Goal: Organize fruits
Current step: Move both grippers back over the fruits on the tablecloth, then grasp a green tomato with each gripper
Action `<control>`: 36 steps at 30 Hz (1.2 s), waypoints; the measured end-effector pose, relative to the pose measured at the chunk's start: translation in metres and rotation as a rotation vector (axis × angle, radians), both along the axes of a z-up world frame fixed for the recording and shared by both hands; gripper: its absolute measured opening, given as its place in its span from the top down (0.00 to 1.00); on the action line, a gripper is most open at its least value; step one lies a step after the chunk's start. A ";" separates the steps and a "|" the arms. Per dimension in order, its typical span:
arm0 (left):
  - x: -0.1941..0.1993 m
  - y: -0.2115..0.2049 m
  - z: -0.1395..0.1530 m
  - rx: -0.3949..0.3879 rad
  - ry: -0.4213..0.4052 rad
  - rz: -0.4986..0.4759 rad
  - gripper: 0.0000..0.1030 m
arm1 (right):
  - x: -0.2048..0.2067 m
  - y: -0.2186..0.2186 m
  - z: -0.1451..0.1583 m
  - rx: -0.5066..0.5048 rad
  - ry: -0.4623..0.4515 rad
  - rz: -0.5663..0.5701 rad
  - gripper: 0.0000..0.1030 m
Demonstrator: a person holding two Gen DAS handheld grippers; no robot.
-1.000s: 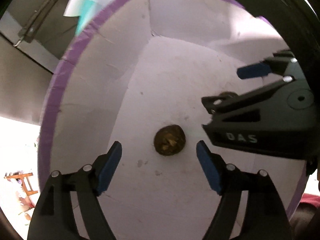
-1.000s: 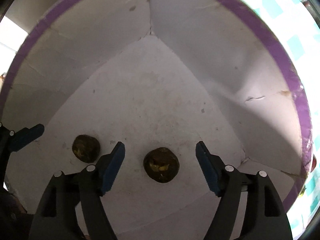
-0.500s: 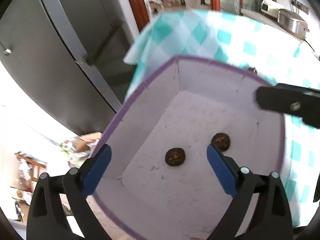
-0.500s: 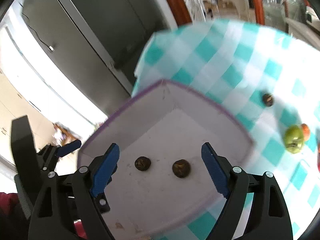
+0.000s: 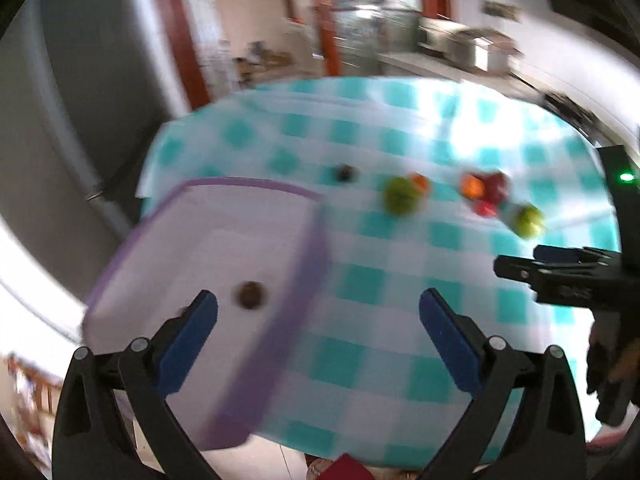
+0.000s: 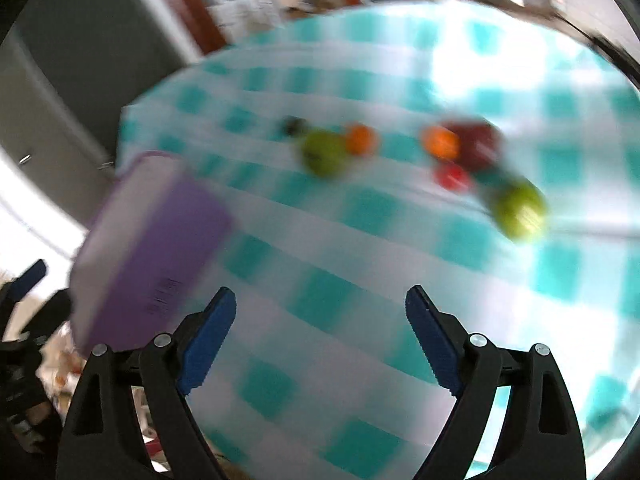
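A white box with a purple rim [image 5: 256,188] stands at the table's left corner, with a dark brown fruit [image 5: 250,295] on its floor. My left gripper [image 5: 318,320] hovers over the box's right wall, its jaws opening with nothing between them. In the right wrist view the box [image 6: 152,248] shows its purple side, and my right gripper [image 6: 320,328] stands open and empty over the cloth. Further back lie a small dark fruit [image 6: 294,125], two green fruits [image 6: 324,154] [image 6: 518,208], two oranges [image 6: 361,139] [image 6: 440,143] and red fruits [image 6: 476,144]. Everything is motion-blurred.
The table wears a teal and white checked cloth [image 5: 400,320]. A grey fridge [image 5: 60,140] stands left of it, with a doorway and a kitchen counter behind. My right gripper [image 5: 560,268] shows at the left wrist view's right edge.
Both grippers rose out of the box, leaving the brown fruits inside, and swung right over the checked cloth. Their jaws stand wider than before. The loose fruits came into view.
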State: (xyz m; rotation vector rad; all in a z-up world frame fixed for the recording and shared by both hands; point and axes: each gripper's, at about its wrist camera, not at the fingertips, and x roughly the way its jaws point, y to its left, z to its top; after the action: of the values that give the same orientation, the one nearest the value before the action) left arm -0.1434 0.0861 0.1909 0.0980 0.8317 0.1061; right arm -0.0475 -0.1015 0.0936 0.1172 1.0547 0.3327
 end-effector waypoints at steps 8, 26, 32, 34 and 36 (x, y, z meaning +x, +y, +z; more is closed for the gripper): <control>0.050 -0.048 -0.055 -0.064 0.191 -0.169 0.02 | 0.007 -0.094 -0.055 -0.064 0.086 -0.263 0.18; 0.236 -0.037 -0.143 -0.265 0.341 -0.143 0.02 | 0.126 -0.124 -0.096 0.027 0.198 -0.497 0.18; 0.283 -0.026 -0.160 -0.338 0.321 -0.064 0.02 | 0.142 -0.122 -0.099 0.020 0.183 -0.538 0.18; 0.298 -0.029 -0.164 -0.325 0.313 -0.067 0.02 | 0.142 -0.122 -0.099 0.028 0.175 -0.547 0.18; 0.313 -0.035 -0.169 -0.273 0.309 -0.074 0.03 | 0.141 -0.122 -0.098 0.029 0.170 -0.544 0.18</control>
State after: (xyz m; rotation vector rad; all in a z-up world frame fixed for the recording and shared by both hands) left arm 0.1693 0.0507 0.0223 -0.1151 1.1423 -0.0961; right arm 0.0938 -0.2238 -0.0047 0.4545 1.1402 -0.1579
